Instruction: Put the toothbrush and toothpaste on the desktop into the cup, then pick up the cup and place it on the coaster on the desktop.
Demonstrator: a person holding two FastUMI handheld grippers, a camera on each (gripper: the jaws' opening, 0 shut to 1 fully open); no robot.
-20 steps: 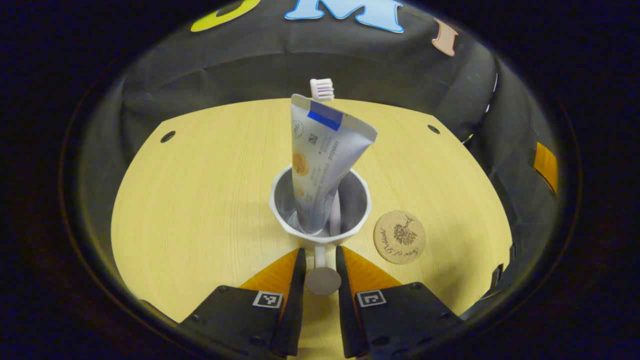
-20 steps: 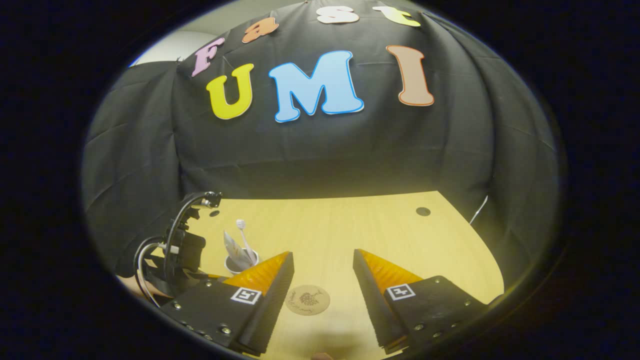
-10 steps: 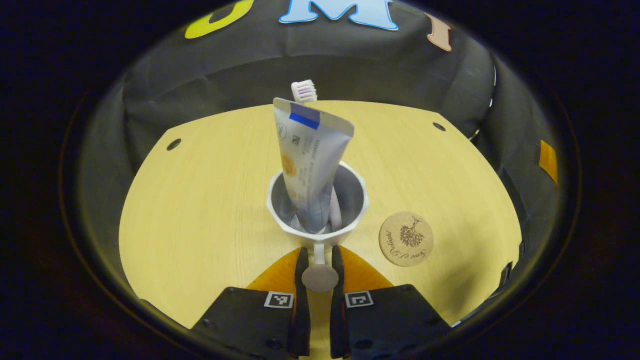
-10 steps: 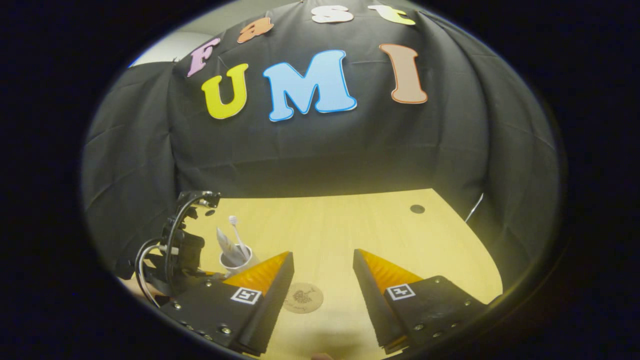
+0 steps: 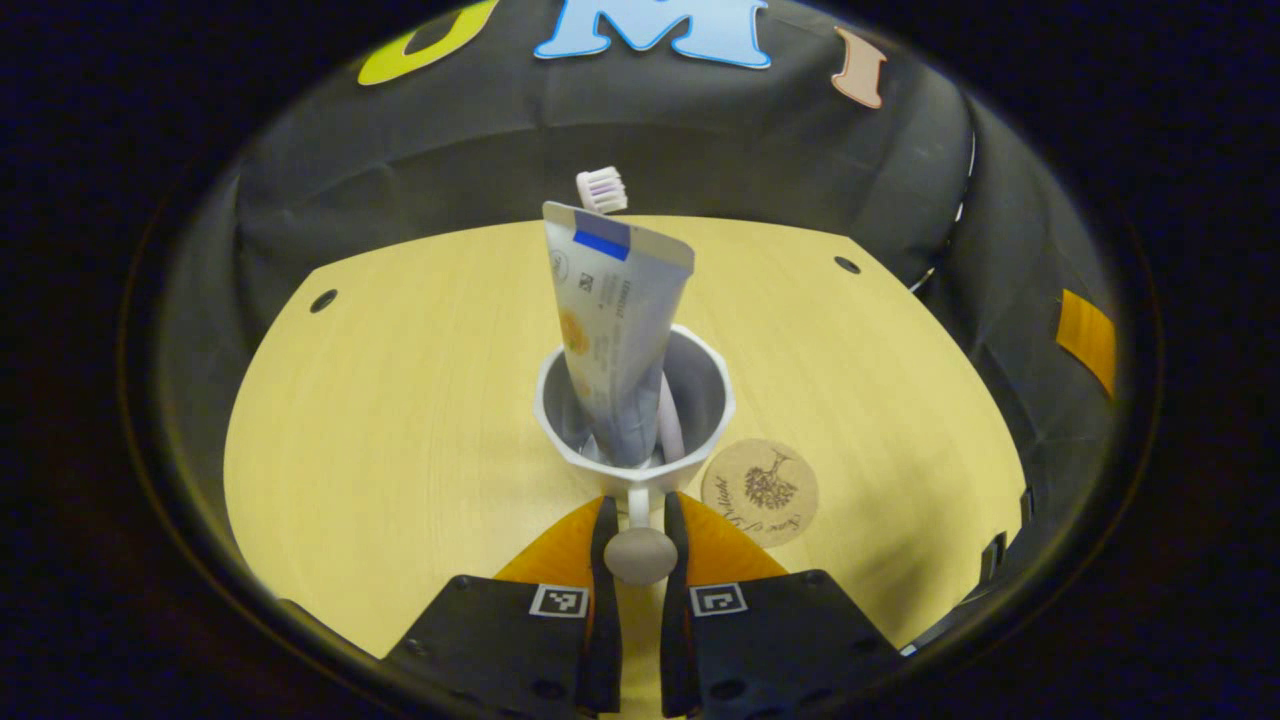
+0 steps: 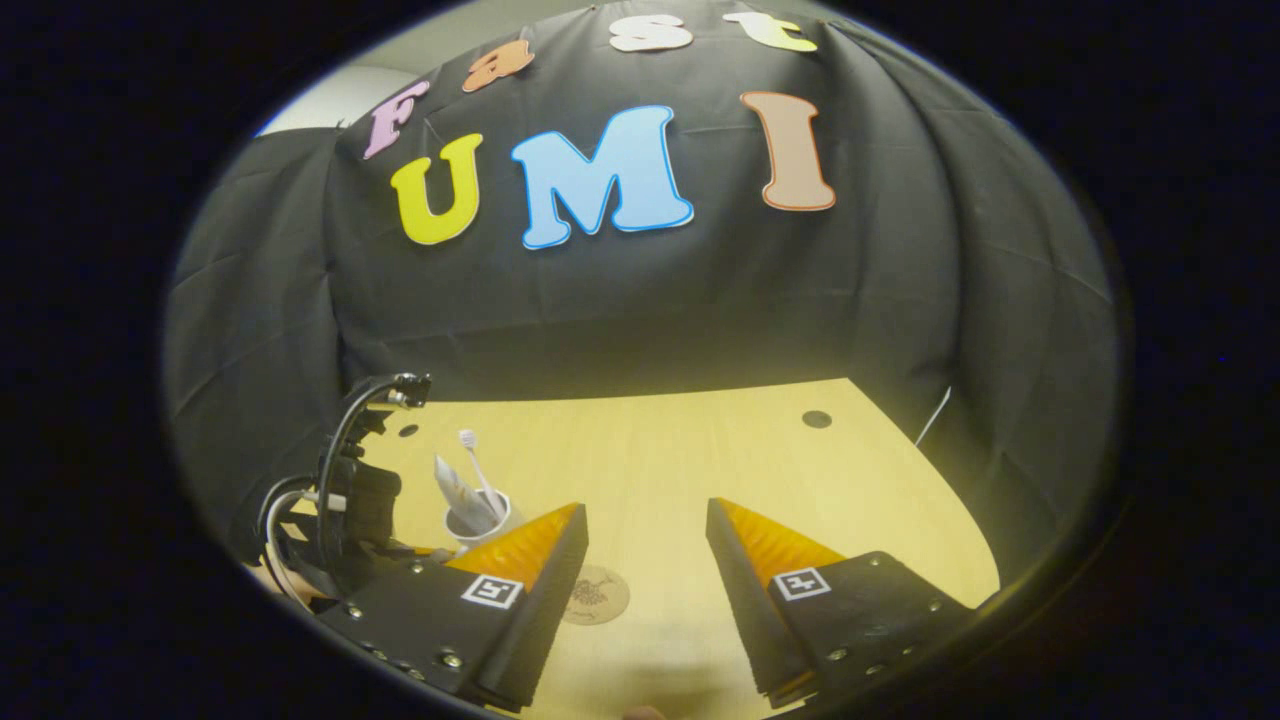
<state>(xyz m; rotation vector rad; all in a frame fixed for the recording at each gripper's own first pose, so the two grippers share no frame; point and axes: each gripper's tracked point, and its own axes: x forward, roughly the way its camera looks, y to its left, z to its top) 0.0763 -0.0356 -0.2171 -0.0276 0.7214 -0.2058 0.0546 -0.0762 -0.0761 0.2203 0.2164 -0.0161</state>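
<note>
The wooden desktop (image 5: 400, 420) is pale and mostly bare, with a few small dark holes near its far corners and the black cloth wall hanging close behind it. Near the middle is a white cup (image 5: 700, 420), and both bathroom things are already inside it: the toothpaste tube (image 5: 612, 330) stands cap-down and leans a little to the left, its flat crimped end uppermost, and the toothbrush (image 5: 601, 189) stands behind it with its bristle head poking out above the tube. A round cork coaster (image 5: 760, 492) with a dark printed tree lies on the wood just to the right of the cup's base, close beside it, and nothing sits on it. The left gripper (image 5: 636, 525) is closed down to a narrow gap around the cup's handle, a finger (image 5: 604, 560) pressing on each side, with the handle's round end sticking out toward the camera. From the right gripper view, the right gripper (image 6: 647, 520) hangs over the near side of the desktop with its fingers spread wide apart and nothing between them; beyond it the cup (image 6: 478, 525) and coaster (image 6: 598, 594) sit to its left.
</note>
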